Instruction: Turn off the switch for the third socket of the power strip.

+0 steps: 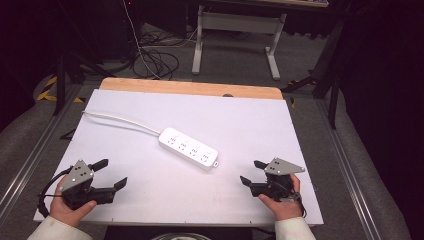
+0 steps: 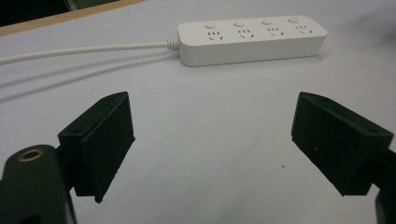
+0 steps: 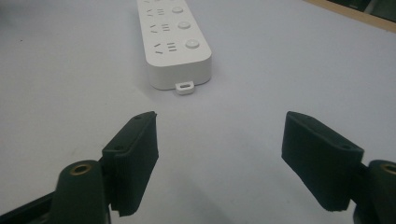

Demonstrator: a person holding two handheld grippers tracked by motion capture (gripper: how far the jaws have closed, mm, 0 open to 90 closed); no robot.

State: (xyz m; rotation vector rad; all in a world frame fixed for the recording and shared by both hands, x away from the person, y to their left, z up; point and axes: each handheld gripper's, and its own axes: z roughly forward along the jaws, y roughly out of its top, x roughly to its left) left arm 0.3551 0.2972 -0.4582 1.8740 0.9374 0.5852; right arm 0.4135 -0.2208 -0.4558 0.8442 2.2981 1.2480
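A white power strip (image 1: 189, 148) with several sockets lies in the middle of the white table top (image 1: 250, 120), its white cord (image 1: 120, 121) running off to the far left. It also lies ahead in the left gripper view (image 2: 252, 39) and the right gripper view (image 3: 175, 42). My left gripper (image 1: 112, 175) rests at the near left, held by a hand, open with nothing between its jaws. At the near right a hand holds my right gripper (image 1: 252, 172), open and empty, pointing at the strip's end. Both grippers are well apart from the strip.
The table's wooden far edge (image 1: 190, 87) shows beyond the white sheet. Behind it stand a white desk frame (image 1: 235, 35) and loose cables (image 1: 155, 62) on the floor. Metal rails (image 1: 30, 160) run along both sides of the table.
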